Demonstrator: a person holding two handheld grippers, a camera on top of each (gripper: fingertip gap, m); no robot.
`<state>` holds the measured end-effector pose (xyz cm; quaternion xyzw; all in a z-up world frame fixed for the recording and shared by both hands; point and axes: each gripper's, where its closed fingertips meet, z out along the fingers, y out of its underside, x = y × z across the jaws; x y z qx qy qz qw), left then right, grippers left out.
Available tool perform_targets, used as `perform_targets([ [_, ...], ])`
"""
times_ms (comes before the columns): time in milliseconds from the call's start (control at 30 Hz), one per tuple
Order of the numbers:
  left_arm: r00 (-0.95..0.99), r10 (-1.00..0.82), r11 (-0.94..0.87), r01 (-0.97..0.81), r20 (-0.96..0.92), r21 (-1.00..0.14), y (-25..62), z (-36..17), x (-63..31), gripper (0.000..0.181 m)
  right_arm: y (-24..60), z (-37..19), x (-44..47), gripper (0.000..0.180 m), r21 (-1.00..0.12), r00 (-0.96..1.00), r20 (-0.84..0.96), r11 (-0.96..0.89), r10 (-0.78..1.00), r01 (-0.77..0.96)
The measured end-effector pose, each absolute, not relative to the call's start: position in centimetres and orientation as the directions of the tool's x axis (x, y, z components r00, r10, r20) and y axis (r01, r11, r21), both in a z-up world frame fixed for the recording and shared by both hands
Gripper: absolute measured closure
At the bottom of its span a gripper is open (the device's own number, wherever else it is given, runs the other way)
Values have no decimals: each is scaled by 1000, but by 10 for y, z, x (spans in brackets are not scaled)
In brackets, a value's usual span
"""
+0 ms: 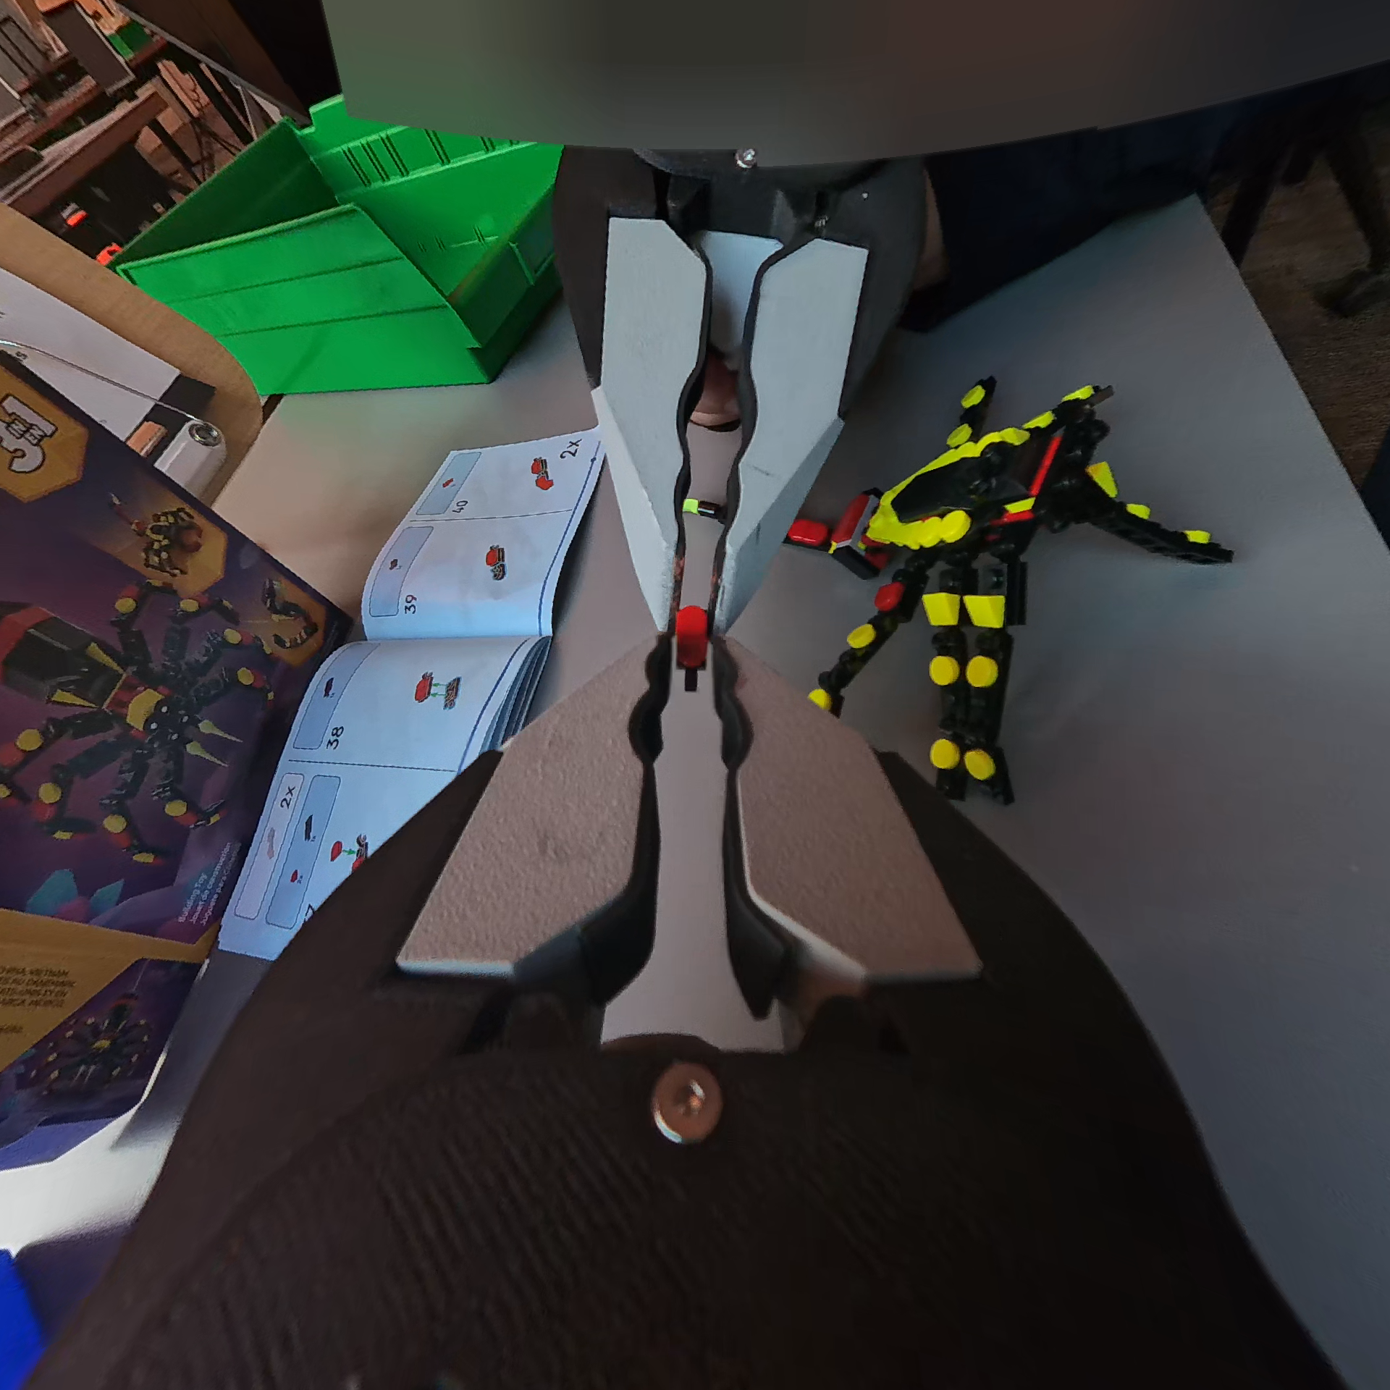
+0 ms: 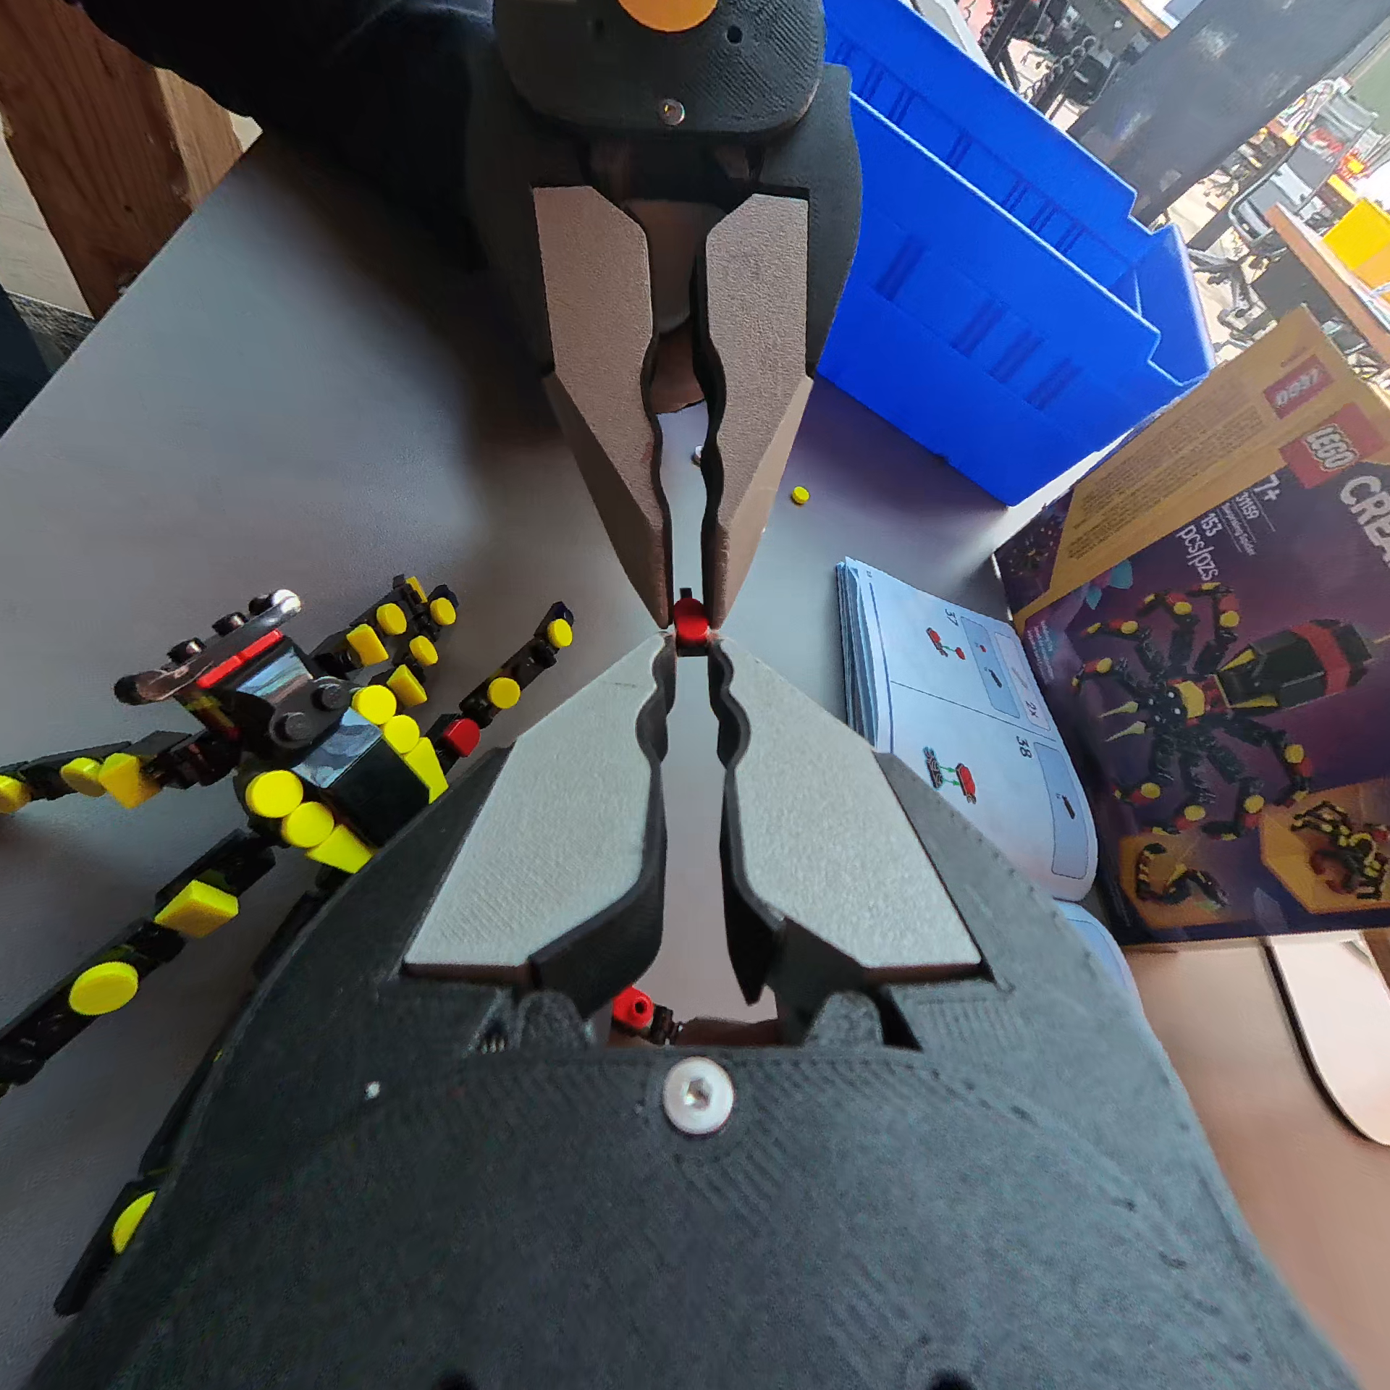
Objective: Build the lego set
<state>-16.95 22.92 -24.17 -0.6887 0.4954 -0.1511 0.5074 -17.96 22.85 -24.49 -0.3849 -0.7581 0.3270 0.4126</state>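
Note:
My two grippers meet tip to tip above the grey table (image 1: 1128,902). My left gripper (image 1: 688,658), with brown fingers, is shut on a small black piece (image 1: 690,681). My right gripper (image 2: 688,648), with grey fingers, is shut on a small red piece (image 2: 690,623) that sits against the black piece. The red piece also shows in the left wrist view (image 1: 690,635). The part-built black, yellow and red spider model (image 1: 978,526) lies on the table to the right of the tips; it also shows in the right wrist view (image 2: 316,737), on the left.
An open instruction booklet (image 1: 451,602) and the set's box (image 1: 135,677) lie to the left, with green bins (image 1: 338,263) behind. In the right wrist view, blue bins (image 2: 1015,301) stand at the back right and a loose yellow stud (image 2: 799,494) lies on the table. Loose red pieces (image 1: 808,532) lie beside the model. Both grippers' tips are close together, under 4 cm apart.

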Motion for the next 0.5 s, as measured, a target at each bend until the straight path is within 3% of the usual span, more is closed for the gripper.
perform_targets([
  [67, 475, -832, -11, -531, -287, -847, 231, -242, -174, 154, 230, -243, -179, 174, -819, -356, 379, 489, 854, 301],
  [267, 478, -839, -14, -499, -262, -866, 231, -238, -178, 175, 231, -234, -179, 174, -870, -348, 328, 424, 878, 251],
  [500, 478, -842, -9, -476, -250, -879, 229, -235, -174, 177, 226, -228, -181, 174, -901, -352, 295, 382, 888, 208],
])
